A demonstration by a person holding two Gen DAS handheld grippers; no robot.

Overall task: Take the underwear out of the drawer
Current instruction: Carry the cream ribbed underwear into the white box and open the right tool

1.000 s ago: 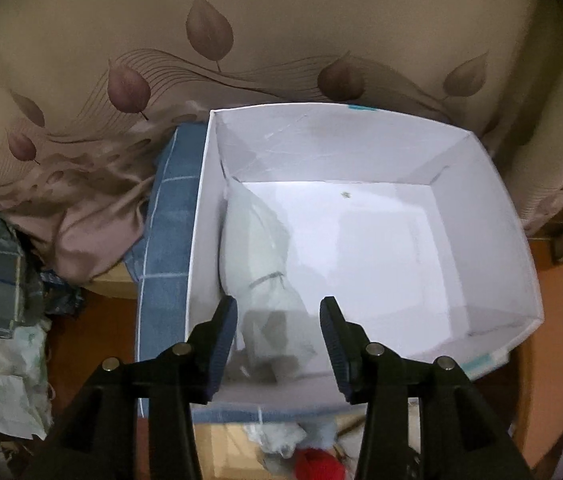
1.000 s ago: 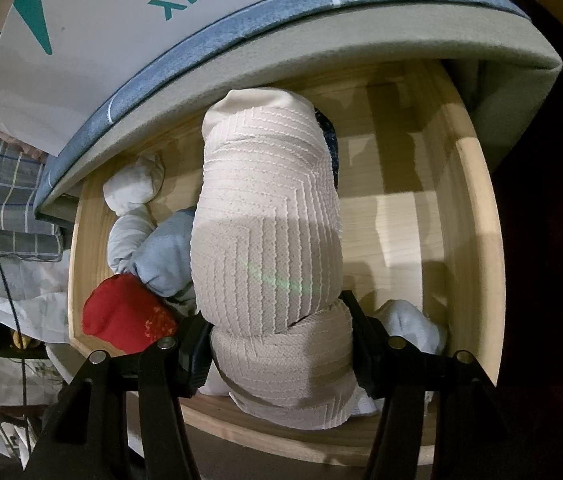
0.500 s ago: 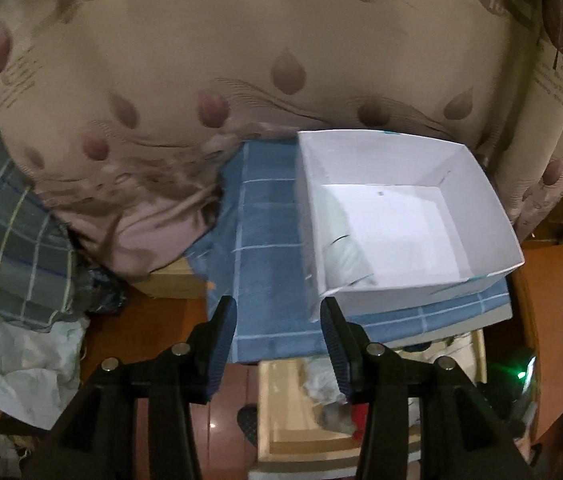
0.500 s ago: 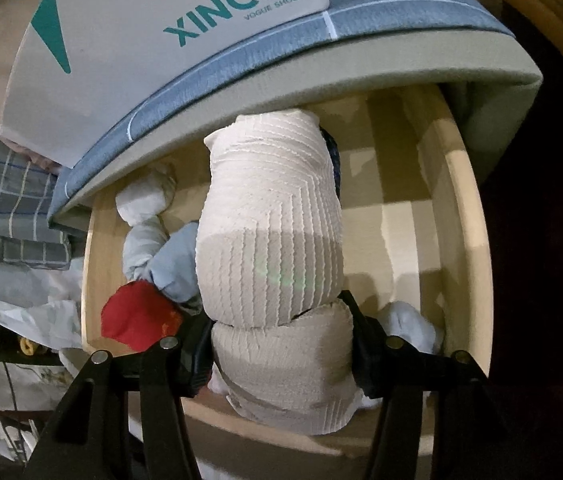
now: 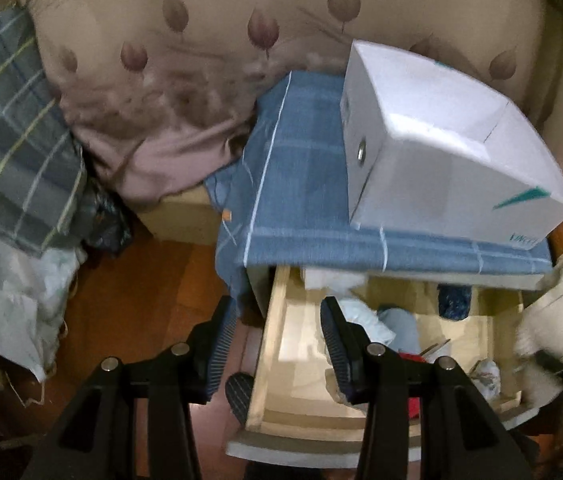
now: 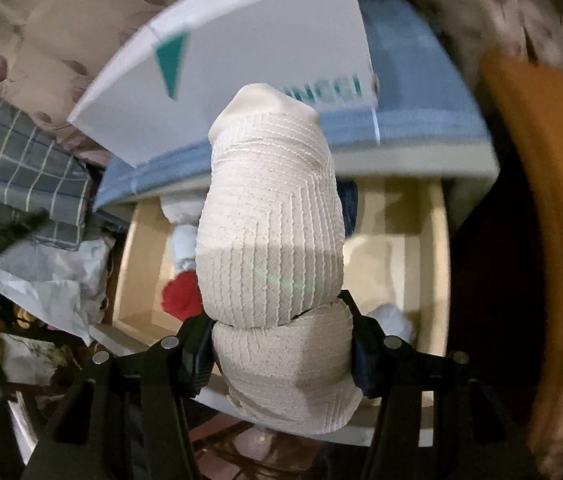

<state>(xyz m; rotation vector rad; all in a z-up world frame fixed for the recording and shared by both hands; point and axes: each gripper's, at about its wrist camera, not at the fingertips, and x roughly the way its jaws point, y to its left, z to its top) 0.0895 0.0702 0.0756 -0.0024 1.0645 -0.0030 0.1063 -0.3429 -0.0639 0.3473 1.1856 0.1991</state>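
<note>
My right gripper (image 6: pixel 281 340) is shut on a rolled cream ribbed underwear (image 6: pixel 269 232) and holds it above the open wooden drawer (image 6: pixel 437 248). The roll also shows blurred at the right edge of the left wrist view (image 5: pixel 549 320). Red (image 6: pixel 179 294), pale blue (image 6: pixel 183 248) and white (image 6: pixel 391 320) rolled garments lie in the drawer. My left gripper (image 5: pixel 277 344) is open and empty, over the drawer's left wall (image 5: pixel 271 336). A white shoebox (image 5: pixel 441 152) sits on the blue checked cloth (image 5: pixel 301 184) above the drawer.
A beige leaf-print curtain (image 5: pixel 201 40) hangs behind. A grey plaid bundle (image 5: pixel 13 140) and white bags (image 5: pixel 13 292) lie on the left over a brown floor (image 5: pixel 141 300). An orange-brown piece of furniture (image 6: pixel 541 200) stands at the right.
My left gripper has pulled back and down from the shoebox to above the drawer's left side. My right gripper has lifted the cream roll higher out of the drawer.
</note>
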